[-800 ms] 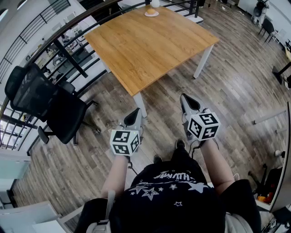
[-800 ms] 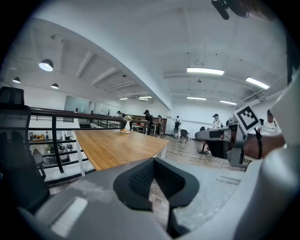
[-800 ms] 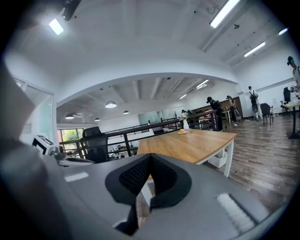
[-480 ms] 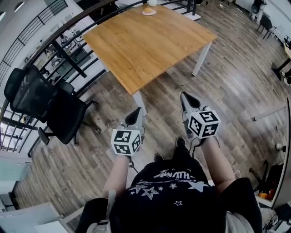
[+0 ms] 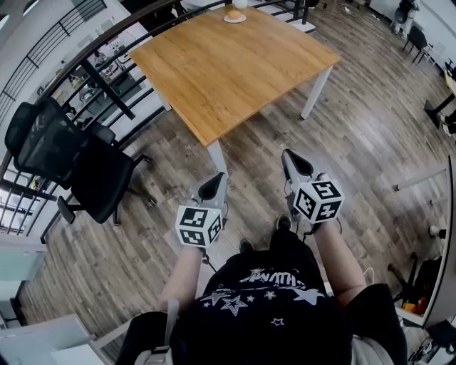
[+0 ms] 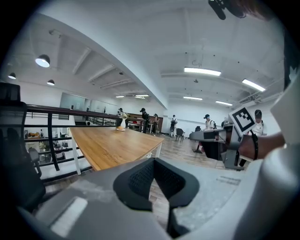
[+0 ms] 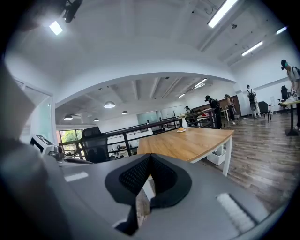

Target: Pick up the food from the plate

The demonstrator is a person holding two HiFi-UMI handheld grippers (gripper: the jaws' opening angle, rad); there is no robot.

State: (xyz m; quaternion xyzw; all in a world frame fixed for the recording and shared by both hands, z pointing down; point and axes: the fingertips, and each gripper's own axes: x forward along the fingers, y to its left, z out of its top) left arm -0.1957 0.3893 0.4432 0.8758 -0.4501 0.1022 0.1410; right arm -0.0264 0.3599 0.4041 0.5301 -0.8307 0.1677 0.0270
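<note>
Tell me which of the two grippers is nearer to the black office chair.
The left gripper: the black office chair stands off to its left, and the right gripper is farther from it.

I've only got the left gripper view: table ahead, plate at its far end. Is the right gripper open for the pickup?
Observer: No. In the right gripper view the right gripper has its jaws together, with nothing between them.
Operator: Are we over the table?
Observer: No. The head view shows the left gripper and the right one over the floor, short of the near corner of the table, with the whole tabletop between them and the plate.
</note>
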